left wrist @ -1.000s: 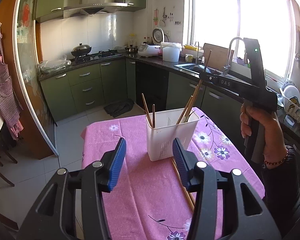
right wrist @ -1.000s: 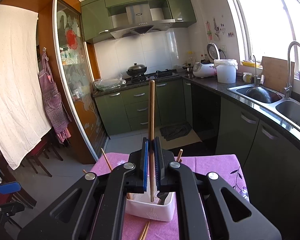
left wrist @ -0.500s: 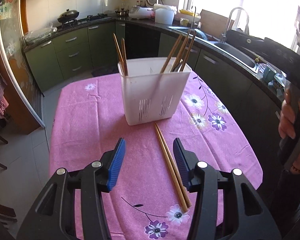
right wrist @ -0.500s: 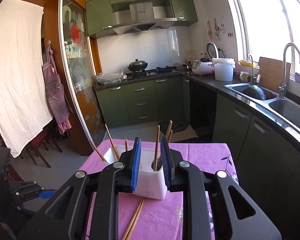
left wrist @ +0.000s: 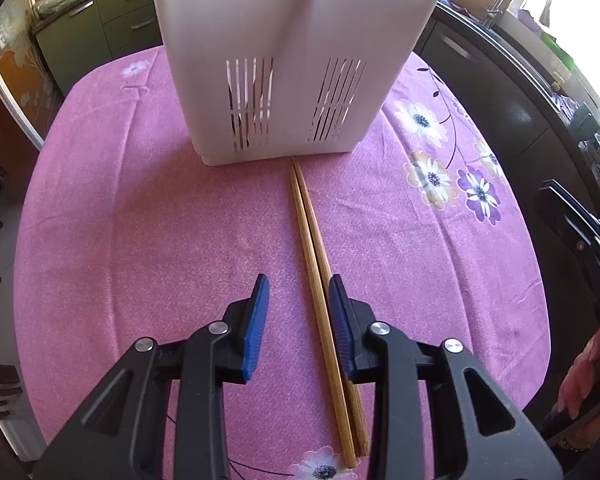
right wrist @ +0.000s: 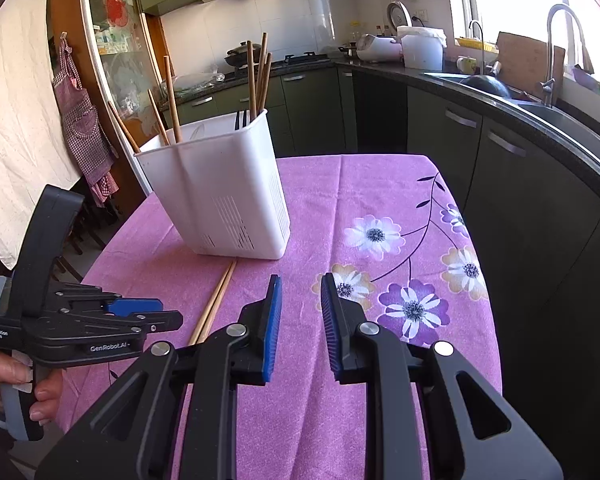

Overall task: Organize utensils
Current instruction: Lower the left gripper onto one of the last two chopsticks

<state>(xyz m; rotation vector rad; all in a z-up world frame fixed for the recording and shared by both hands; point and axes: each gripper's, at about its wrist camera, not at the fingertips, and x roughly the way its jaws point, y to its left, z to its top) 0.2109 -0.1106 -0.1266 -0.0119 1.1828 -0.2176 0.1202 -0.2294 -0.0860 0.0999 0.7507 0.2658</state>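
Observation:
A white slotted utensil holder stands on the pink flowered tablecloth; it also shows in the right wrist view, with several wooden chopsticks standing in it. Two wooden chopsticks lie side by side on the cloth, running from the holder's base towards me. My left gripper is open and low over them, its blue pads either side of the pair. My right gripper is open and empty above the cloth, right of the lying chopsticks.
The table's right edge drops off towards dark green cabinets and a counter with a sink. A stove, pot and white appliances line the back counter. An apron hangs on a glass cabinet at left.
The right gripper opened, let its chopstick into the holder, then drew back and down to the right. The left gripper dropped low and forward over the two lying chopsticks.

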